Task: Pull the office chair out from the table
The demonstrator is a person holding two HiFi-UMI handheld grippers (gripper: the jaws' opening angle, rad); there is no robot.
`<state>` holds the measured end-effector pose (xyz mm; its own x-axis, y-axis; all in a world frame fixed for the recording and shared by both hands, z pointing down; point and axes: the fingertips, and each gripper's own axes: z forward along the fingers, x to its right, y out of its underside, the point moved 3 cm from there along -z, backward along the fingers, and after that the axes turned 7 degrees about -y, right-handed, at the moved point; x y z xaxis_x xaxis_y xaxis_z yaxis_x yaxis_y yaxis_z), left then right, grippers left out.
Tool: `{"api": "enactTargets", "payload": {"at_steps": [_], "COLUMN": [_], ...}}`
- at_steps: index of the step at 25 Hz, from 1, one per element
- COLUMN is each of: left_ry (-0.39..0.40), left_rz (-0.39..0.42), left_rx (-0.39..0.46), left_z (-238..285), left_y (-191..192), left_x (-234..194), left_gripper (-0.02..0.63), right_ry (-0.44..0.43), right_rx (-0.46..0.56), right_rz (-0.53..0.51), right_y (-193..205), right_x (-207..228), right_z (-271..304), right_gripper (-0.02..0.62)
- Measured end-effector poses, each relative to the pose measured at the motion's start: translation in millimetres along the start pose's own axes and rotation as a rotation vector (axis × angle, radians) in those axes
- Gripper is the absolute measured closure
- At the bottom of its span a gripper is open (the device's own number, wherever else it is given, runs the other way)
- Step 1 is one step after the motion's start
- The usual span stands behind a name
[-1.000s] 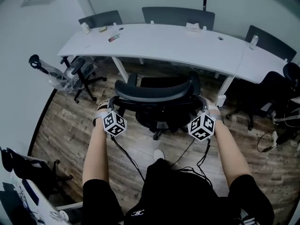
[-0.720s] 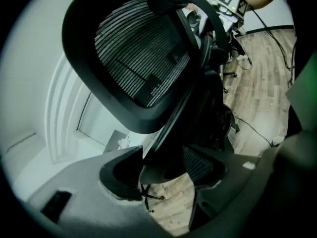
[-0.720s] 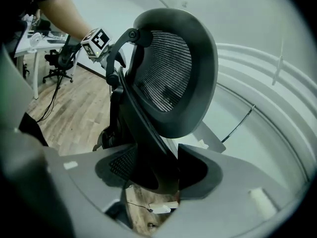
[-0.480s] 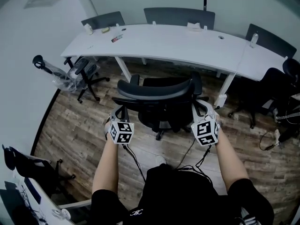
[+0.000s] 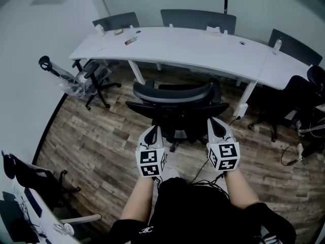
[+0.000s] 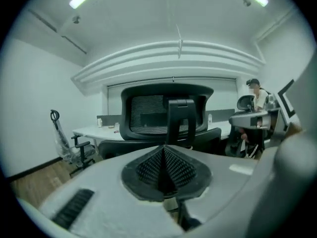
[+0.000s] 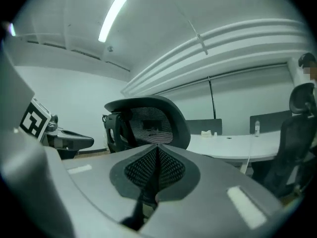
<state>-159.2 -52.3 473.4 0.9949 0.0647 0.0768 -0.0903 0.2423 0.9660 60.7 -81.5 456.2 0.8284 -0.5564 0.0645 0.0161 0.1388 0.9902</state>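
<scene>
Fingers have just snapped shut on nothing, both sides: left gripper (image 5: 152,134) and right gripper (image 5: 217,129) sit level, close to the body. The office chair (image 5: 177,103) stands just beyond them, equally near both, its backrest toward us. It's already out from the table (image 5: 203,47) at the far side

The head view looks steeply down from above the person onto the chair (image 5: 175,104), table (image 5: 203,47) and floor (image 5: 91,131); each gripper view looks roughly level along its own jaws, close behind the chair; all three share chair and table.
</scene>
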Motion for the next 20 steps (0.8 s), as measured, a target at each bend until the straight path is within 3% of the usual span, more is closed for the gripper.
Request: {"api": "enactTargets", "payload": {"at_steps": [4,20], "left_ry": [0.021,0.047], "left_rz": [-0.071,-0.076], "left_rx": [0.022,0.027], "left_z": [-14,-25], "left_y": [-6,-10], "left_x": [9,15], "left_gripper": [0.597,0.597], "right_ry": [-0.023,-0.02], "right_rx": [-0.012,-0.024], "right_rz": [-0.002,-0.022], "right_y": [5,7], "right_x": [-15,-23], "right_z": [-4,-12], "right_gripper": [0.591,0.589]}}
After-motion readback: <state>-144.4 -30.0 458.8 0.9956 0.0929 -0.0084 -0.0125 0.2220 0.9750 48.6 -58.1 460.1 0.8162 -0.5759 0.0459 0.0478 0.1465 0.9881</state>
